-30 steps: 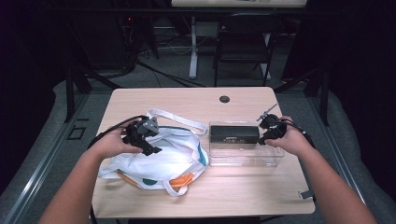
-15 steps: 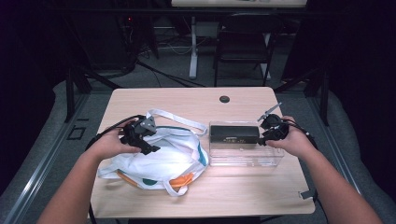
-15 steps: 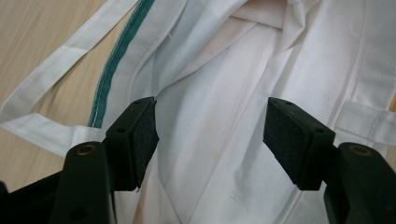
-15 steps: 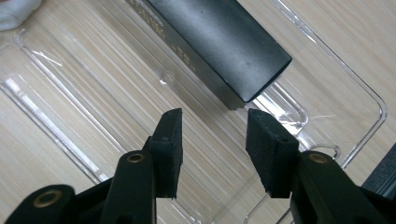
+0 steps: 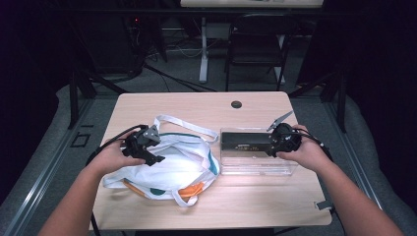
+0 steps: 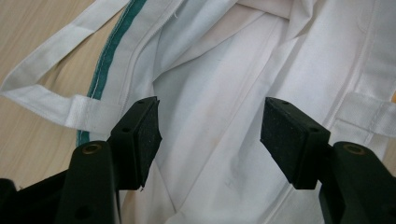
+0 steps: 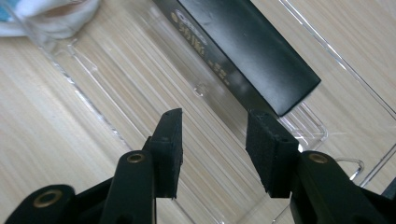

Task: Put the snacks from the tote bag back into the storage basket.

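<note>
Far left of the high view: left gripper [image 5: 147,150] over the near-left part of a white cloth bag [image 5: 169,164], at the left half of the wooden table [image 5: 196,105]. Bag crumpled flat, green trim along the edge, something orange showing at the near edge, one white strap [image 5: 184,125] looped toward the middle of the table. In the left gripper view, jaws wide apart and just now drawing in slightly, white fabric [image 6: 219,116] below and between the pads, not pinched; green-edged hem and a strap [image 6: 51,100] to the left of them.

Just right of the bag: clear plastic tray [image 5: 255,164], a long black box [image 5: 246,142] lying in its far half. Right gripper [image 5: 276,142] above the tray's right end, beside that end of the box. In the right gripper view, jaws parted with nothing between, tray floor [image 7: 140,84] beneath, box end [image 7: 261,56] just beyond the pads. Gold lettering along the box's side, too blurred to read.
</note>
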`<state>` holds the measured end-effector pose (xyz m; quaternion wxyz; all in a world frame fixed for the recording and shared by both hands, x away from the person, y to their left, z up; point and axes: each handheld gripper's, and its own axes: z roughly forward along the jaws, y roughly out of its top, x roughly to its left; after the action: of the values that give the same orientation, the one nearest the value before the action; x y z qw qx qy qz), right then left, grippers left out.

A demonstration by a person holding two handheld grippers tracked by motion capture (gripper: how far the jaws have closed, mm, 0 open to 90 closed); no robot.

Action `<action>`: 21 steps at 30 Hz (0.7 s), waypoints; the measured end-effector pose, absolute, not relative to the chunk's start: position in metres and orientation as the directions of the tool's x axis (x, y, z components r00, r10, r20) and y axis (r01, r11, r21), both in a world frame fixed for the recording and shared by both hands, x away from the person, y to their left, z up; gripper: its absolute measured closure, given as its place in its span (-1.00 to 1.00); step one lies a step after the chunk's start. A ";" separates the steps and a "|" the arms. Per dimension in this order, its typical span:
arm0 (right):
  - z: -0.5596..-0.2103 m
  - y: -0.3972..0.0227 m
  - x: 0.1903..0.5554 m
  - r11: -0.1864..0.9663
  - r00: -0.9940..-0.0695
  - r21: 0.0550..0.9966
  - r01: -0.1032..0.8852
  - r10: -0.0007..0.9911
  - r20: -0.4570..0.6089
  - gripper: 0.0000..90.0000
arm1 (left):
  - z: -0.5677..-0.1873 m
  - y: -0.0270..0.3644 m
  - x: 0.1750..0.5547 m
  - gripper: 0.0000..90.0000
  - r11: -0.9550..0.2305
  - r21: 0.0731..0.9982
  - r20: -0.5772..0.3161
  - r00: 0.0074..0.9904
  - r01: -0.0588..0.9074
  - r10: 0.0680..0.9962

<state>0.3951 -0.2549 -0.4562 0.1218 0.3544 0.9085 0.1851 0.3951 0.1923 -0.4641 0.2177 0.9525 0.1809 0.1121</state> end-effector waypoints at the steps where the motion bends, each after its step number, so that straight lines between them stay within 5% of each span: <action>1: -0.455 -0.253 0.394 0.688 -0.728 0.425 0.589 0.680 -0.092 0.25 | -0.464 0.193 0.394 -0.16 -0.837 0.457 0.132 0.908 0.301 0.398; 21: -0.460 -0.208 0.364 0.723 -0.783 0.481 0.495 0.612 -0.113 0.26 | -0.479 0.215 0.377 -0.02 -0.749 0.494 0.083 0.834 0.441 0.546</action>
<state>0.3638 -0.2076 -0.4598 0.1330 0.3013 0.9186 0.2184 0.3772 0.2148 -0.4788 0.2339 0.9286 0.2657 0.1116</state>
